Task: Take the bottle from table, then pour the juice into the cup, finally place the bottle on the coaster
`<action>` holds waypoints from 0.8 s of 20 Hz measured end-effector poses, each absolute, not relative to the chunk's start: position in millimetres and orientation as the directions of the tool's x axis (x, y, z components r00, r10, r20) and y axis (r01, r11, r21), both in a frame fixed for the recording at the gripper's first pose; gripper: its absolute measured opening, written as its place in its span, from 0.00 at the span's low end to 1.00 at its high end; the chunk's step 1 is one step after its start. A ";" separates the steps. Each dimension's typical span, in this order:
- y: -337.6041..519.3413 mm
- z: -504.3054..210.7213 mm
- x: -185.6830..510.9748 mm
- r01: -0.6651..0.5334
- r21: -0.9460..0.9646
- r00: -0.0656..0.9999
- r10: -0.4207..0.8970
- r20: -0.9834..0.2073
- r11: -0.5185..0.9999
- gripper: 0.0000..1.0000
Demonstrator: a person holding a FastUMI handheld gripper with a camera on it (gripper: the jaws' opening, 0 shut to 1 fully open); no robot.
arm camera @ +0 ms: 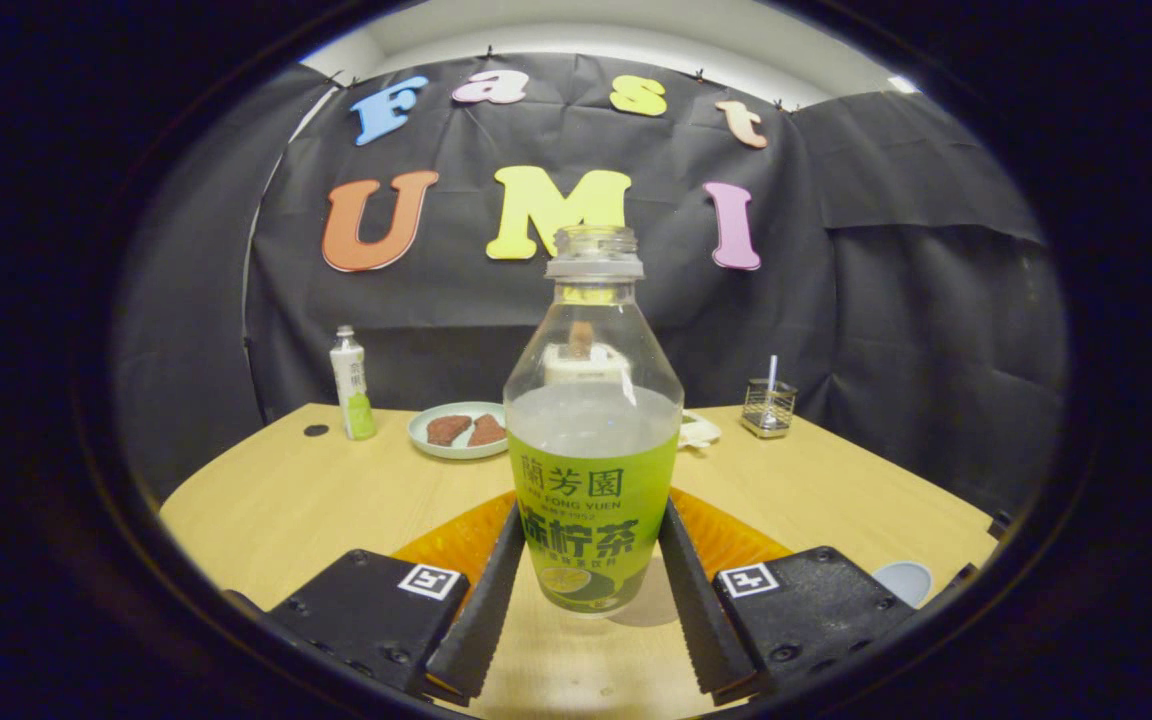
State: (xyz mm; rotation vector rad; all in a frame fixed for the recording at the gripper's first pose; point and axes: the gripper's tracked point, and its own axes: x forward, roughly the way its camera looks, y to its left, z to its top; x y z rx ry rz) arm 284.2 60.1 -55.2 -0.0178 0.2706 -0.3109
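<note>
A clear bottle (591,450) with a green label and no cap stands upright between my fingers, about half full of pale juice. My gripper (591,510) is shut on the bottle, with both fingertips against the label's sides. The bottle's base sits at the wooden table (286,500), and its shadow falls to the right. An orange round coaster (446,545) lies just behind the bottle and spreads out past both fingers. A pale blue round rim (903,580), perhaps the cup, shows low beside the right finger.
Beyond the bottle, at the table's back, are a small white-and-green bottle (351,385), a pale plate (431,445) with two brown pieces, a crumpled white thing (701,430) and a wire holder (768,407) with a straw. Black cloth walls the booth.
</note>
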 end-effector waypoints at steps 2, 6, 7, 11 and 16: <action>47.3 -61.4 287.7 0.308 -0.062 0.911 -0.313 -0.268 0.949 0.80; 32.8 -70.6 300.4 0.297 -0.077 0.909 -0.307 -0.281 0.952 0.81; 29.6 -75.7 304.4 0.297 -0.088 0.906 -0.310 -0.290 0.951 0.81; 22.6 -89.6 310.8 0.298 -0.079 0.894 -0.307 -0.326 0.951 0.81; 20.1 -99.6 315.4 0.291 -0.064 0.892 -0.295 -0.344 0.955 0.81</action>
